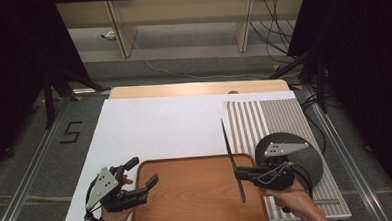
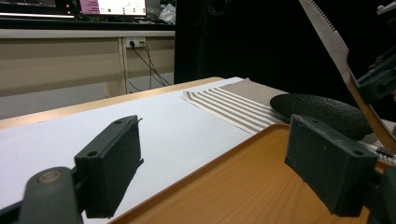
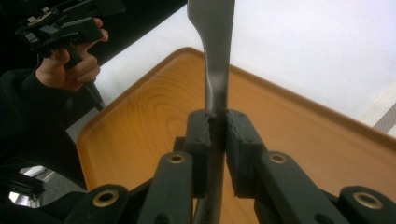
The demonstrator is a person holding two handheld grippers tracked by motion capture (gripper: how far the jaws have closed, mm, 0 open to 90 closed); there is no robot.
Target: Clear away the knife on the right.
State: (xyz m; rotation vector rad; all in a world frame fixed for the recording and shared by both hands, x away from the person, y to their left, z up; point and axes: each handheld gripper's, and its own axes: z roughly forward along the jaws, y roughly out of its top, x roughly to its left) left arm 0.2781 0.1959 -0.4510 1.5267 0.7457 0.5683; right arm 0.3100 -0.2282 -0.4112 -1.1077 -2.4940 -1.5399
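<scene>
Knife (image 1: 232,159), held: right gripper (image 1: 242,174) is clamped on it at the neck where blade meets handle, both pads pressing the metal flat between them, as the right gripper view shows (image 3: 215,135). Long axis: runs away from the person, serrated blade end rising beyond the jaws, handle end dropping below them toward the near edge. Directly beneath and to the gripper's left: wooden tray (image 1: 188,201), bare, its right rim under the knife. To the gripper's right and slightly behind: dark round plate (image 1: 306,160) on a striped placemat (image 1: 274,117). Farther left, across the tray: left gripper (image 1: 139,179), jaws spread wide with nothing between them, hovering at the tray's left rim. Judgement: the right hand is the nearer to the tray's open surface; a short move leftward and down would lay the knife there lengthwise.
</scene>
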